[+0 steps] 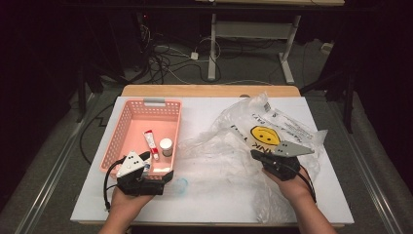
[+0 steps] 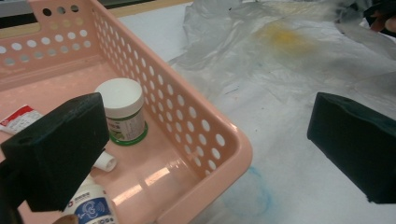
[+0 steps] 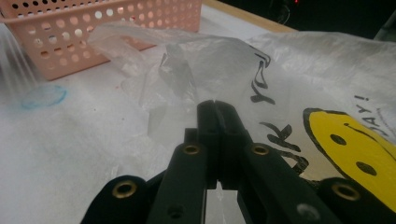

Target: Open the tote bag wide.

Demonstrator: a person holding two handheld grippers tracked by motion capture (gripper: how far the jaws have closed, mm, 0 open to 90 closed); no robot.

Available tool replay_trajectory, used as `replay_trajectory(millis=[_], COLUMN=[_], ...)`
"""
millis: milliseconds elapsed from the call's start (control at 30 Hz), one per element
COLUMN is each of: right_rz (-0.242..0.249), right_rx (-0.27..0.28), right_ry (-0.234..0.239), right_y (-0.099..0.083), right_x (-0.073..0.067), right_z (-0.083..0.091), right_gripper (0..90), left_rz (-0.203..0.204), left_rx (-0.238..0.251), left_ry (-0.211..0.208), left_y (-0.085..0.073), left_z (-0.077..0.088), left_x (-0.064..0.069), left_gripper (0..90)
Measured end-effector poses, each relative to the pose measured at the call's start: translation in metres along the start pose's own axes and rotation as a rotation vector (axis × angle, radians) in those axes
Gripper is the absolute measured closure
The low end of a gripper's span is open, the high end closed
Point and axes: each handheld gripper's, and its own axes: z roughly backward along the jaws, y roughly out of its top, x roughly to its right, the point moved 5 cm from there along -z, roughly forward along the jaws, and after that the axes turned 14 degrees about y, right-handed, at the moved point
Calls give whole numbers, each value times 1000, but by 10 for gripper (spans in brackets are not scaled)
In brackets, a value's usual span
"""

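A clear plastic bag [image 1: 229, 146] printed with a yellow smiley face [image 1: 265, 134] lies crumpled over the right half of the white table. My right gripper [image 1: 258, 157] is shut on a fold of the bag [image 3: 210, 65], which rises from its closed tips [image 3: 213, 103]. My left gripper [image 1: 158, 168] stands open at the near right corner of the pink basket [image 1: 122, 126]. One jaw hangs over the basket's inside and the other over the table, with the basket wall [image 2: 205, 140] between them and nothing gripped.
In the basket lie a white-lidded jar [image 2: 122, 109], a red and white tube [image 1: 151, 144] and a small white bottle [image 2: 91, 207]. A blue ring is drawn on the table [image 2: 247, 191] just outside the basket corner. Cables and desk legs stand beyond the table.
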Motion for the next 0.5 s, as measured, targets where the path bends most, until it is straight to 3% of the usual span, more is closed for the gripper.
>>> replay_trajectory(millis=[267,500], right_rz=[0,-11], right_rx=[48,36], right_ry=[-18,-24], right_y=[11,19], right_x=[-1,-1], right_z=[7,0], right_gripper=[900,900], left_rz=[25,50], left_rx=[-12,-23], left_ry=[50,111], left_y=[1,-2], left_z=[4,9], left_x=[-19,-41], left_gripper=[0,0])
